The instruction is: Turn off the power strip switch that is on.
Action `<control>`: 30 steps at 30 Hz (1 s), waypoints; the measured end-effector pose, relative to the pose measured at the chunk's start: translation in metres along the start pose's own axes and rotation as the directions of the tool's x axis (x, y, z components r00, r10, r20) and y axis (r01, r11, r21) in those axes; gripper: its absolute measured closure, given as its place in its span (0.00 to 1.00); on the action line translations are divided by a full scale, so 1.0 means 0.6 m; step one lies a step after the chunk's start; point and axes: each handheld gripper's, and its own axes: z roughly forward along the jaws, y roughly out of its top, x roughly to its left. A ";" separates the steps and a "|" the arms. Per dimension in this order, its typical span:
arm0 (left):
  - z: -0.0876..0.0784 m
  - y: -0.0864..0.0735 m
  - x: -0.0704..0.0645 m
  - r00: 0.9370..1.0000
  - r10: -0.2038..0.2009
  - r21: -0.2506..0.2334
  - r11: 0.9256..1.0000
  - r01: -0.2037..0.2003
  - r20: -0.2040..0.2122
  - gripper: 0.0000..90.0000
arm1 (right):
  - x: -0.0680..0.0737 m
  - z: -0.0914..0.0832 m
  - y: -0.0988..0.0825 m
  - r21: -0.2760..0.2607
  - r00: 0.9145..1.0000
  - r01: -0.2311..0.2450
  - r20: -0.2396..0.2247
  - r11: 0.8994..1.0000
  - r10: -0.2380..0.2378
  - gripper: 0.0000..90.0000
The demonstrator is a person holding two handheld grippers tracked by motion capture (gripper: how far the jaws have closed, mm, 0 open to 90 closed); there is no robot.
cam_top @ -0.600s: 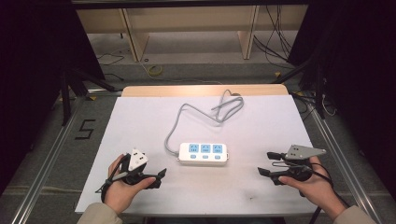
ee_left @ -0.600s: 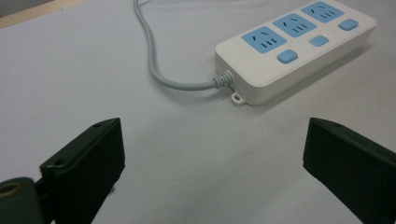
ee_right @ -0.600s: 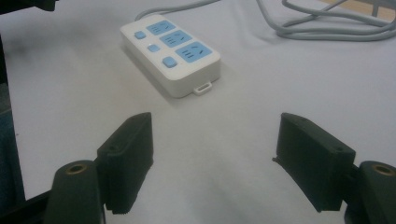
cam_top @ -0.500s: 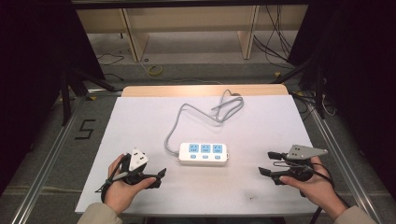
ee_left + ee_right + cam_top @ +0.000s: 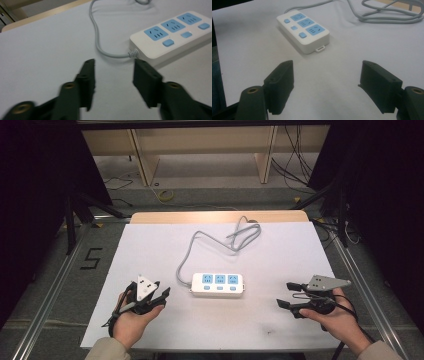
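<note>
Table [image 5: 150,250]: white top, wooden strip along far edge; bare apart from strip and cord.
Cord [image 5: 186,255]: grey, leaves left end of power strip, runs toward far side, loops loosely near far edge; plug end not made out.
Power strip [image 5: 218,284]: white, three blue sockets in a row with a small button near each; lying flat near middle of table, between the two grippers, touched by neither.
Left gripper [image 5: 159,296]: near-left of strip, held low over table, pointed right toward cord end of strip; jaws apart, nothing between them. In left gripper view, right jaw tip close by the cord's entry into strip [image 5: 172,35].
Right gripper [image 5: 289,295]: near-right, farther from strip than the left one; jaws spread wide, empty. Strip [image 5: 303,27] ahead in right gripper view, well apart from jaw tips.
Progress: looks like the very start. Nothing gripped, nothing moved off table, cord not gathered.
Left to do: by the look of it, all of it; approach, close on strip or cord, then handling.
</note>
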 end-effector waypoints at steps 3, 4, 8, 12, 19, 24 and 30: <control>0.000 0.005 0.000 1.000 -0.005 -0.008 1.000 0.004 -0.010 0.97 | 0.001 0.001 0.000 -0.001 1.000 0.000 0.000 1.000 0.000 0.31; 0.000 0.006 0.000 1.000 -0.016 -0.011 1.000 0.015 -0.010 0.97 | 0.001 0.001 0.000 -0.001 1.000 0.000 0.000 1.000 0.000 0.31; 0.006 0.014 -0.002 1.000 -0.013 0.012 1.000 0.013 0.009 1.00 | 0.000 0.002 0.000 -0.001 1.000 0.001 0.000 1.000 -0.001 0.31; 0.015 0.022 -0.010 0.999 0.012 0.019 1.000 -0.013 0.038 1.00 | 0.000 0.002 0.000 0.002 1.000 0.001 0.000 1.000 -0.001 0.31; 0.037 0.037 -0.027 0.996 0.027 0.036 0.999 -0.030 0.079 1.00 | 0.000 0.002 0.000 0.004 1.000 0.000 0.000 1.000 0.000 0.31; 0.046 0.044 -0.032 0.996 0.023 0.060 0.998 -0.028 0.087 1.00 | -0.001 0.003 -0.001 0.003 1.000 -0.003 -0.003 1.000 0.003 0.31; 0.056 0.053 -0.037 0.995 0.031 0.080 0.996 -0.039 0.096 1.00 | 0.001 0.006 -0.002 0.012 1.000 -0.004 -0.004 1.000 0.004 0.31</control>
